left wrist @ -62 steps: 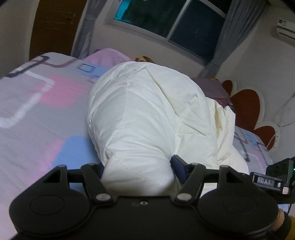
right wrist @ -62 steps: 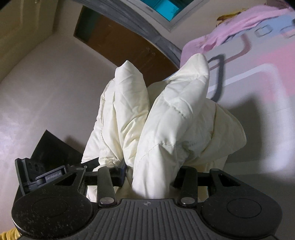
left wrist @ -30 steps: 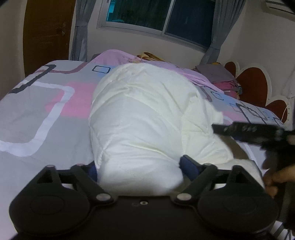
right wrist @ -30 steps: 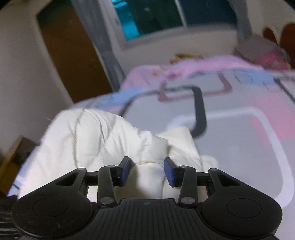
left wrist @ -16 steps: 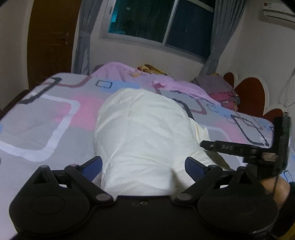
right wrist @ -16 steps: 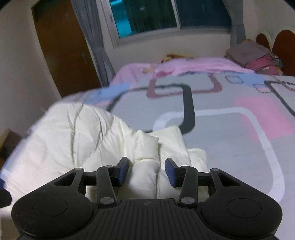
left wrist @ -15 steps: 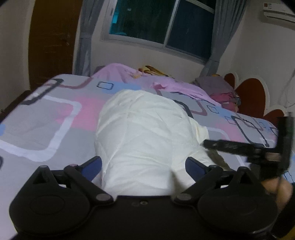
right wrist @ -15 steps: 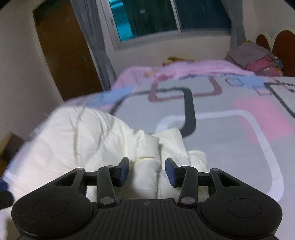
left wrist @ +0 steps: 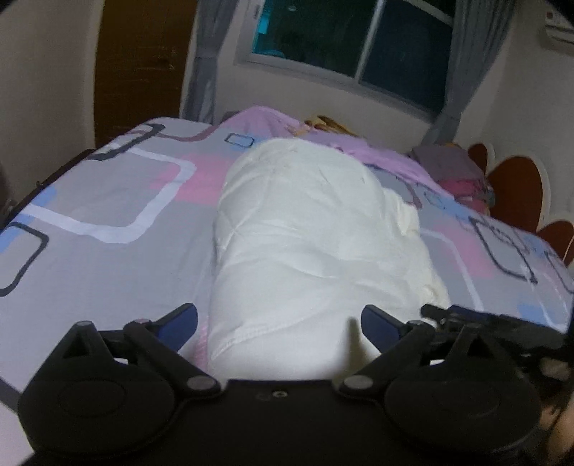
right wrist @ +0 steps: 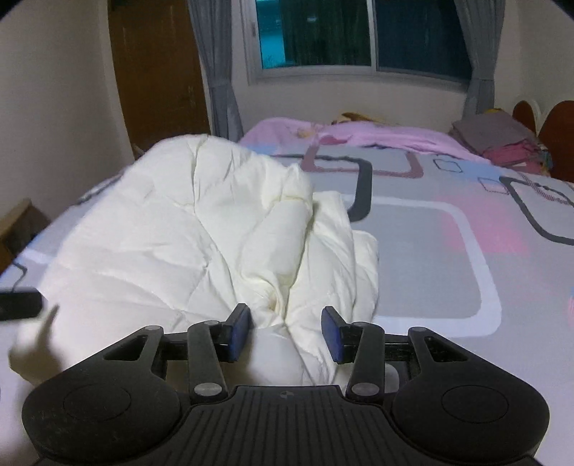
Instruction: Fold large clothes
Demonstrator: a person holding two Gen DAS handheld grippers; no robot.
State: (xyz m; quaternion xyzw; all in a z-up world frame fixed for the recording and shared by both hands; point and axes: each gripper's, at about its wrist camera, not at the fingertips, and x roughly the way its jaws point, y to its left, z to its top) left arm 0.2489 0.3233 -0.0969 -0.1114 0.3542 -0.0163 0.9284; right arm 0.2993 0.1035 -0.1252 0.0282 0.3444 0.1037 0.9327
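Observation:
A cream padded jacket (left wrist: 308,236) lies bunched on the bed, its near end between the fingers of my left gripper (left wrist: 280,322). The left gripper is wide open and does not hold the cloth. In the right wrist view the jacket (right wrist: 172,243) spreads to the left, with crumpled folds in the middle. My right gripper (right wrist: 285,335) is open around a bulge of the jacket, with gaps on both sides of it. The right gripper's body also shows in the left wrist view (left wrist: 495,322) at the right edge.
The bed sheet (right wrist: 423,258) is grey with pink, blue and white squares. A pink blanket (right wrist: 358,134) lies at the far end. Folded clothes (right wrist: 498,139) are stacked at the far right by a red headboard (left wrist: 516,179). A door (right wrist: 158,71) and a window (right wrist: 358,32) are behind.
Both grippers lowered the jacket onto the bed. The left gripper let go first, the right one after it. Both pulled back a little; the jacket now rests on the sheet.

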